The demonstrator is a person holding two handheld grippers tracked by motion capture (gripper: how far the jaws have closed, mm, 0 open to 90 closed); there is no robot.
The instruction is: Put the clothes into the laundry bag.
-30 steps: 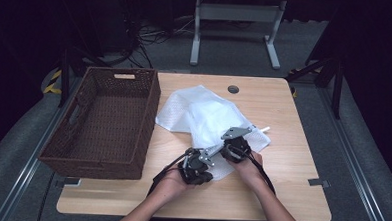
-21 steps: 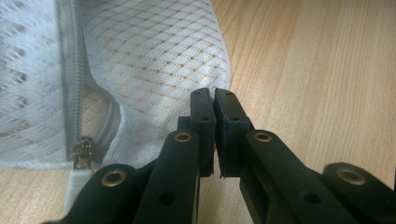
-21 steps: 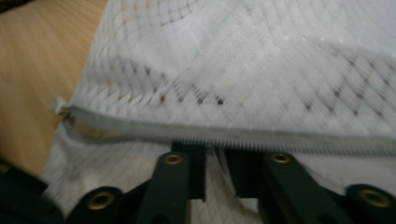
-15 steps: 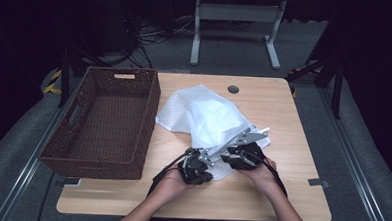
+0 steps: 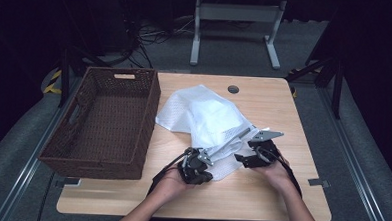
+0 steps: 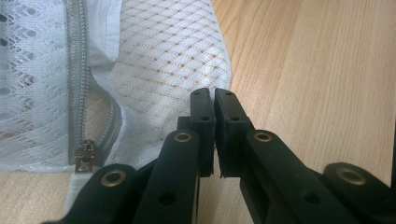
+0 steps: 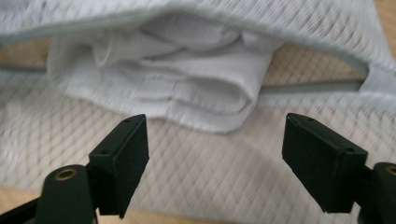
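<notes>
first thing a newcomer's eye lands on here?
The white mesh laundry bag mid-table, zipper open, with folded white cloth poking out of its mouth. The left hand-held gripper is shut at the bag's near corner; the right hand-held gripper has just been opening, nothing between its jaws. A brown wicker basket sits at the left.

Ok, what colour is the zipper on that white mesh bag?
Grey zipper on the white mesh laundry bag, clearest in the left gripper view.

White mesh bag; wicker basket; matt, seemingly wooden table.
</notes>
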